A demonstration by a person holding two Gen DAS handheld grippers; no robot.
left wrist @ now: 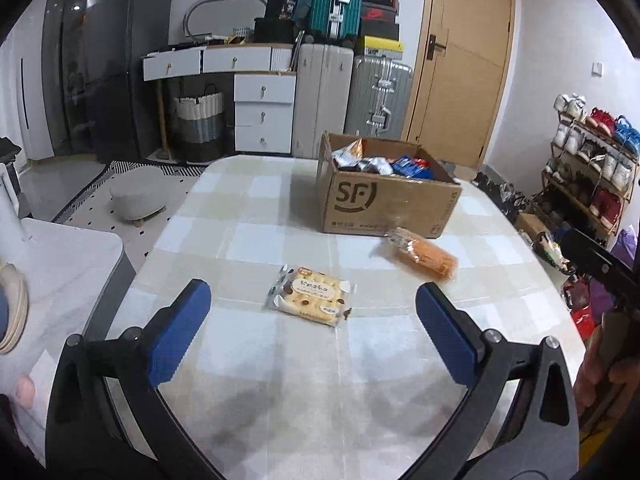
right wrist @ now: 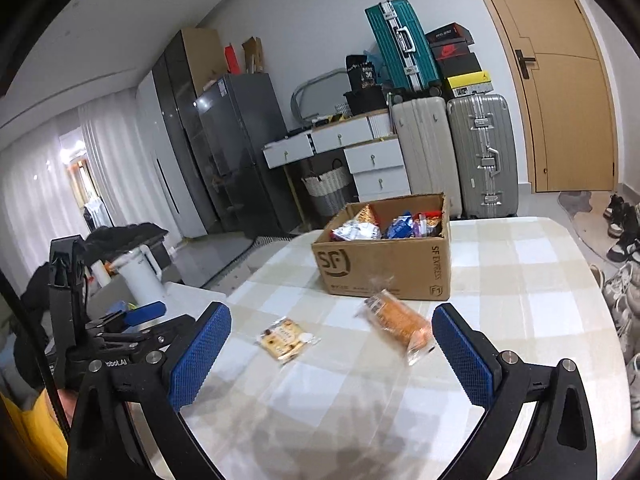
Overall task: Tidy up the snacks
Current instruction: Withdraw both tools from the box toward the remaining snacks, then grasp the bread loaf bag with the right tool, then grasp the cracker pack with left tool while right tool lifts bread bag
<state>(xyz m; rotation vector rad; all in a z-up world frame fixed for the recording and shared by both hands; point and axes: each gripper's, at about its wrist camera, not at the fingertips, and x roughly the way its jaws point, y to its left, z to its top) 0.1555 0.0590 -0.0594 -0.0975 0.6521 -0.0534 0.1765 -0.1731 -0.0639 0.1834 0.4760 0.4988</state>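
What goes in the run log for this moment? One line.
left tongs open | right tongs open | cracker pack, orange pack on table | box part-filled

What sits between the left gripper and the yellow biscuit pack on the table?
Nothing visible. The left gripper is open, and only bare checked tablecloth lies between it and the biscuit pack. The orange snack pack lies off to the right, nearer the cardboard box.
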